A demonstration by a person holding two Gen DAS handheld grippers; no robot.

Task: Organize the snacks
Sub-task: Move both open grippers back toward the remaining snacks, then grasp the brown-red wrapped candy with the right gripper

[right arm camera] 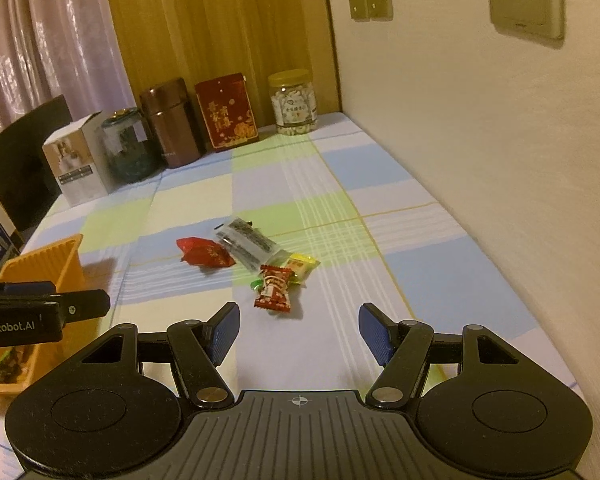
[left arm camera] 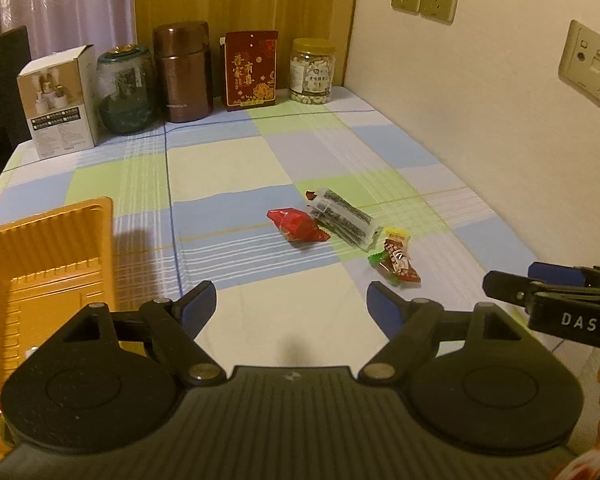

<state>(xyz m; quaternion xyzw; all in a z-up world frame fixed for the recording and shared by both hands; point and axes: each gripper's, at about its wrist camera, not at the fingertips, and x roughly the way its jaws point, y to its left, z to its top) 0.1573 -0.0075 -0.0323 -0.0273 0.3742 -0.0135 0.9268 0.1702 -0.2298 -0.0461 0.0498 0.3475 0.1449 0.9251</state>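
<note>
Right claw [right arm camera: 299, 330] spread wide, pads bare, pinching nothing and touching nothing; hovering just short of the snacks, tilted down toward the worktop [right arm camera: 440, 264]. Left claw [left arm camera: 292, 306] likewise spread, a shade wider, empty, with only checked cloth between the pads. From the left wrist view, right claw [left arm camera: 500, 284] entering at 3 o'clock, side on.

Nearest target, judged from the right wrist view: brown-red candy [right arm camera: 274, 290] at 12 o'clock, just ahead of the gap and a touch left of centre. Best approached by easing forward and slightly toward 11 o'clock, pads straddling the wrapper's narrow waist, tips lowered to skim the cloth before closing. Worth squeezing gently: crinkly film likely to slip or drag the tablecloth if pinched at a twisted end.

Touching that candy at its 1 o'clock, a yellow candy [right arm camera: 300, 266], with a green wrapper edge peeking out at 9 o'clock; risk of catching two at once, so better taken from the near, free side. Further out at 11 o'clock, the silver packet [right arm camera: 248, 244], and beside it at 9 o'clock the red packet [right arm camera: 204, 256].

Destination, presumably: orange tray [left arm camera: 52, 248] at 9 o'clock of the left claw, near, already holding a few wrapped pieces at its near end.
</note>
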